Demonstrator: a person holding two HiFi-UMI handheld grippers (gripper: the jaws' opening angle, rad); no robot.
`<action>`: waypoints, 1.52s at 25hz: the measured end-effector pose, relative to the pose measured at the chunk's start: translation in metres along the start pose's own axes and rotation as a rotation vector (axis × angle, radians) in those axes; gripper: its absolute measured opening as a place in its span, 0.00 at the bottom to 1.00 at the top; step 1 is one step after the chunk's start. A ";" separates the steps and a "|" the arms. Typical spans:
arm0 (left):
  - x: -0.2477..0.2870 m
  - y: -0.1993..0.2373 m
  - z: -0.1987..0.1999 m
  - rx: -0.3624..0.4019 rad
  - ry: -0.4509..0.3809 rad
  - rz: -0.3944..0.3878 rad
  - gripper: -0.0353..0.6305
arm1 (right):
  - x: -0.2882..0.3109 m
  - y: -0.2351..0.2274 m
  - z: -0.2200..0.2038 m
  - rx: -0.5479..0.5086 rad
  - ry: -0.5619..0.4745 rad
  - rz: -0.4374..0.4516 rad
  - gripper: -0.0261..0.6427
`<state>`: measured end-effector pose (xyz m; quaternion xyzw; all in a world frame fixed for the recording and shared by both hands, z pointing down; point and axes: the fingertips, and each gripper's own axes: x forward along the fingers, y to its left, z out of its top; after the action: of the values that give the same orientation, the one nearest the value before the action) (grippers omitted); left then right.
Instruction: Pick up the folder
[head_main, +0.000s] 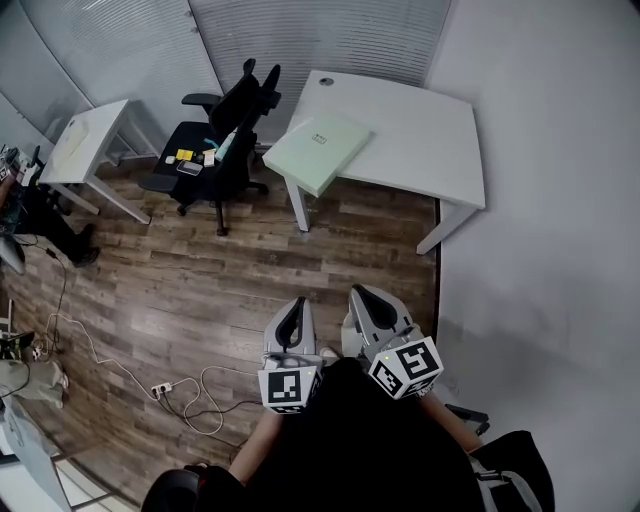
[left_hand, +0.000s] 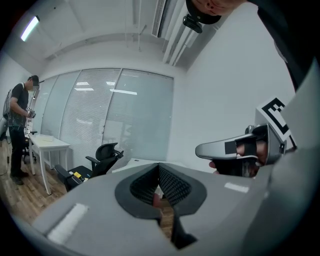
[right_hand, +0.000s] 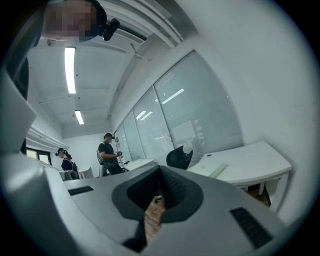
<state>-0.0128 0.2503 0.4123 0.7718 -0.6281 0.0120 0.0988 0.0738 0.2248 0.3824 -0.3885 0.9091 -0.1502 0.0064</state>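
A pale green folder (head_main: 320, 150) lies flat at the left end of a white desk (head_main: 430, 130), far ahead of both grippers; in the right gripper view the folder (right_hand: 212, 169) shows on the desk (right_hand: 255, 161). My left gripper (head_main: 297, 305) and right gripper (head_main: 361, 294) hang side by side over the wooden floor, close to my body and well short of the desk. The left gripper (left_hand: 159, 166) has its jaws together with nothing between them. In its own view the right gripper (right_hand: 160, 170) also shows its jaws meeting, empty. The right gripper (left_hand: 235, 149) appears at the right of the left gripper view.
A black office chair (head_main: 222, 130) with small items on its seat stands left of the desk. A second white table (head_main: 85, 145) is at the far left. Cables and a power strip (head_main: 160, 388) lie on the floor. People stand at the left (right_hand: 107, 152). A wall runs along the right.
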 end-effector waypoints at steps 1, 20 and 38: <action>0.005 0.001 0.001 -0.001 -0.001 0.002 0.06 | 0.004 -0.004 0.002 0.002 -0.002 -0.001 0.04; 0.083 0.013 0.006 -0.011 0.040 0.011 0.06 | 0.075 -0.060 0.022 0.004 0.047 0.025 0.04; 0.183 0.010 0.007 -0.062 0.078 0.030 0.06 | 0.132 -0.143 0.043 0.050 0.061 0.054 0.04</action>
<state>0.0152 0.0701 0.4328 0.7578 -0.6353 0.0239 0.1468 0.0878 0.0267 0.3948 -0.3588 0.9150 -0.1843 -0.0076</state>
